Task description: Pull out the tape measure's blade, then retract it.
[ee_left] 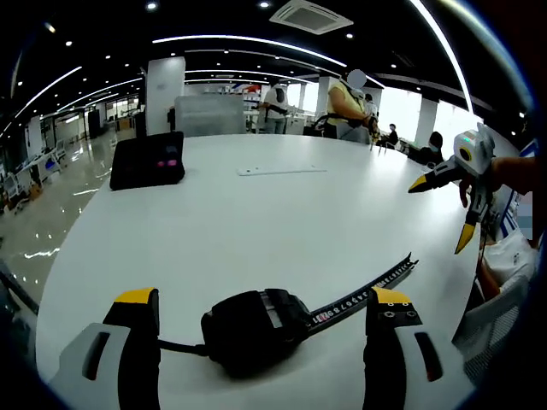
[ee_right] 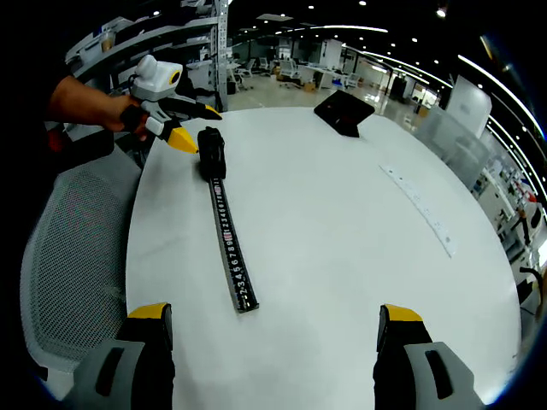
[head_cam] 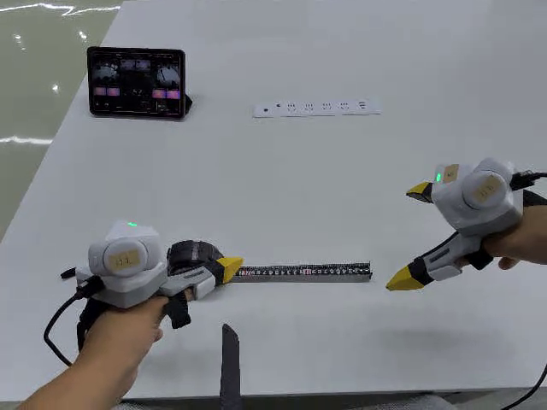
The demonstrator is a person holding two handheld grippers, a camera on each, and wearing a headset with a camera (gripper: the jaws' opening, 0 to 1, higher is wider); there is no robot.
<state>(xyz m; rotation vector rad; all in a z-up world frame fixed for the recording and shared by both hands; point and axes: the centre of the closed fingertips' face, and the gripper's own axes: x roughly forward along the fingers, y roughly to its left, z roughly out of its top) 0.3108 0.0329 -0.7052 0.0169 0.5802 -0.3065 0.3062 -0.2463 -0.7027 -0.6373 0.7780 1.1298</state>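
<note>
A black tape measure case [head_cam: 195, 254] lies on a white table [head_cam: 342, 188], near the person's edge. Its blade [head_cam: 303, 272] is drawn out and lies flat on the table, running in a straight line to the right of the case, numbers facing up.

The left gripper [head_cam: 218, 260] sits at the case. In the left gripper view its two yellow-tipped jaws stand spread, one on each side of the case [ee_left: 256, 329] and clear of it, so nothing is pinched. The right gripper [head_cam: 409, 236] hangs above the table just beyond the blade's free end, farther from the case, with its jaws spread wide and holding nothing. The right gripper view looks back along the blade [ee_right: 229, 243] towards the case [ee_right: 211, 145].

Far behind the case stand a dark tablet [head_cam: 137, 82] and, to its right, a white power strip [head_cam: 316, 108].

The pull-out appears done, so retracting is probably the step in hand. To do it well, the left jaws would need to close squarely on the case's sides and keep it from sliding. The right jaws could take the blade's end tip and walk it back in line with the case, since a freed blade may whip or kink.
</note>
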